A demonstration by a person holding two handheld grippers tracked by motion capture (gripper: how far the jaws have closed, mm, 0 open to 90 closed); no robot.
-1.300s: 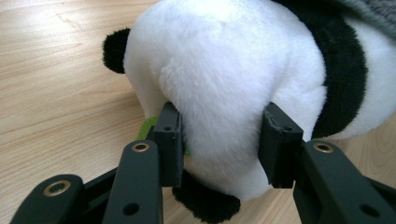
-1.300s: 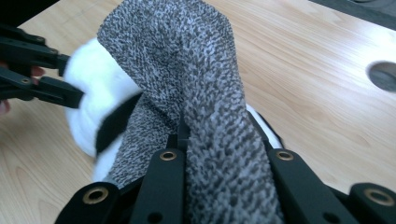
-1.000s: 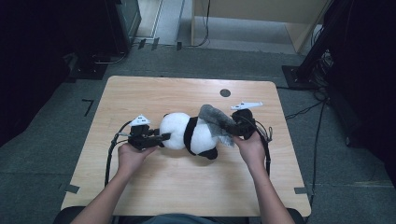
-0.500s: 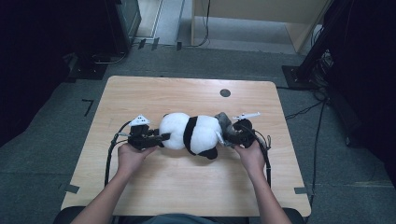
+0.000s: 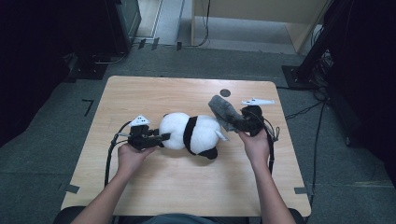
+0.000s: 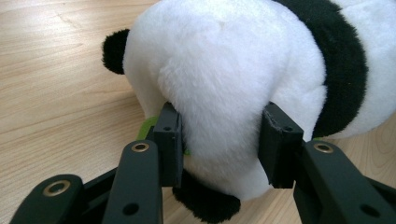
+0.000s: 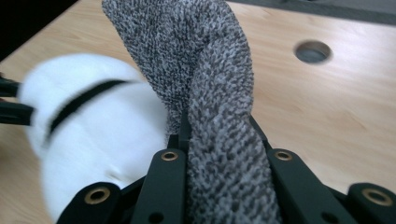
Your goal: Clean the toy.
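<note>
A black-and-white panda plush (image 5: 191, 133) lies on its side in the middle of the wooden table (image 5: 187, 186). My left gripper (image 5: 159, 138) is shut on the white head end of the panda (image 6: 224, 70), and both pads dent the fur in the left gripper view (image 6: 219, 135). My right gripper (image 5: 239, 122) holds a grey knitted cloth (image 5: 223, 111) just above and right of the panda's rear. In the right gripper view the jaws (image 7: 217, 140) are shut on the cloth (image 7: 210, 84), which stands up between them. The panda (image 7: 93, 130) is blurred behind it.
A round cable hole (image 5: 225, 92) sits in the table behind the cloth. A bit of green (image 6: 147, 126) peeks from under the panda by the left jaw. Dark equipment and cables surround the table on the grey floor.
The right gripper dipped with the grey cloth to the panda's rear, then lifted it up and to the right. The left gripper and the panda stayed put.
</note>
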